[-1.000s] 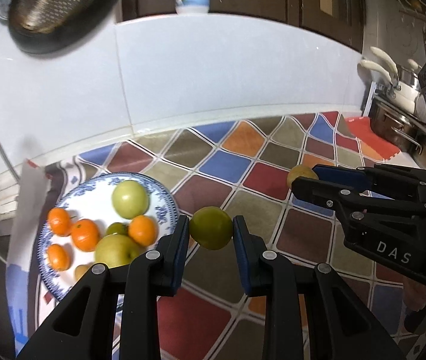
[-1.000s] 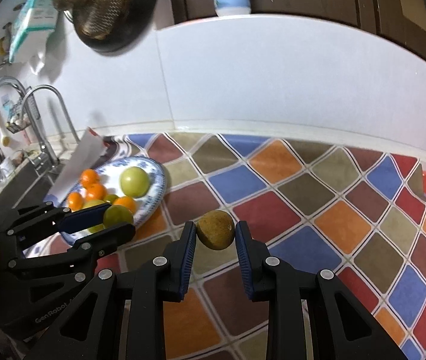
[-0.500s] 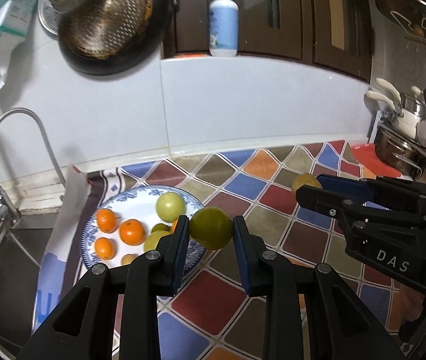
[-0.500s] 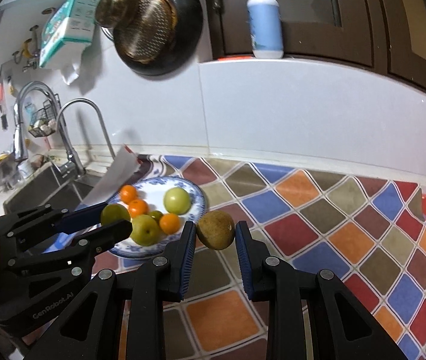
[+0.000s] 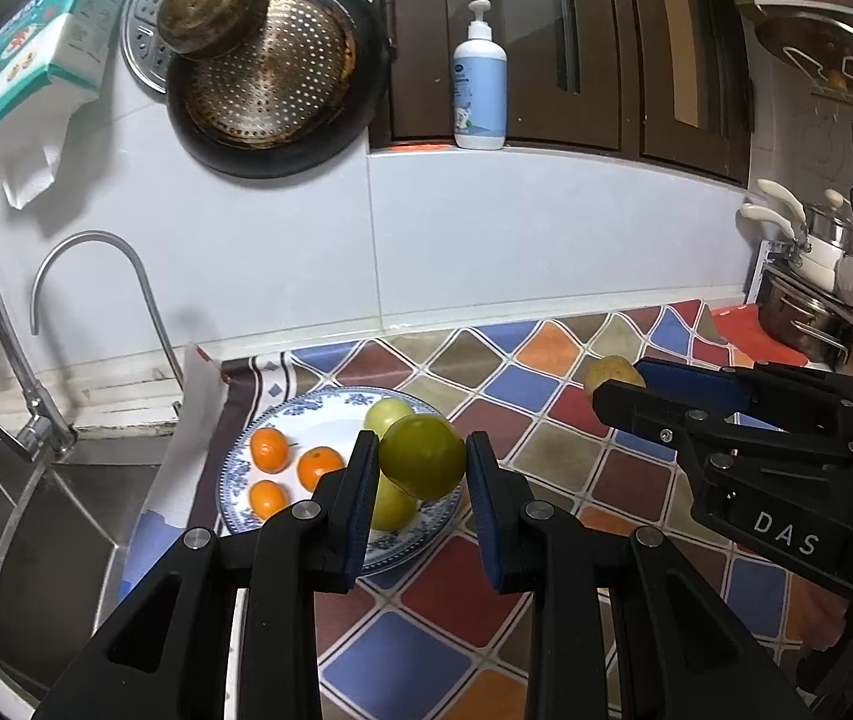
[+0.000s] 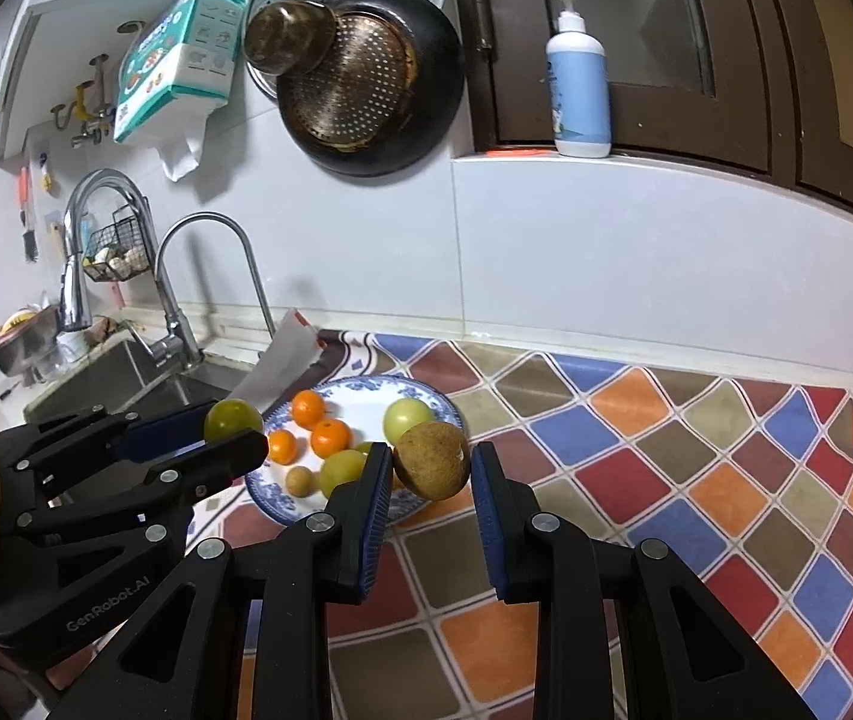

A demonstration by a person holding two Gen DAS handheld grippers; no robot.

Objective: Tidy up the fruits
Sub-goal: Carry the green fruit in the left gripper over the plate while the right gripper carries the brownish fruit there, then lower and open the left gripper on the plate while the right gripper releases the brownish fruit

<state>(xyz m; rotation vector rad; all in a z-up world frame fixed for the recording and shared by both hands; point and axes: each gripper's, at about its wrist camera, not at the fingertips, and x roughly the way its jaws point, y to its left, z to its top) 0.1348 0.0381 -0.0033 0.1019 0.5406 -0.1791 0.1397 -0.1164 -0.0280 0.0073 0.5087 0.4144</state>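
Note:
My left gripper is shut on a green round fruit and holds it in the air over the near right part of the blue-patterned plate. The plate holds three small oranges and pale green fruits. My right gripper is shut on a brown-yellow fruit and holds it in the air to the right of the plate. The left gripper with its green fruit shows at the left of the right wrist view. The right gripper and its fruit show at the right of the left wrist view.
A colourful diamond-pattern mat covers the counter. A sink with a tap lies left of the plate. Pans hang on the wall, a soap bottle stands on a ledge, and pots stand at the far right.
Both grippers have risen and pulled back from the mat with their fruits held. The plate now looks farther and more of the wall, tap and sink is in view.

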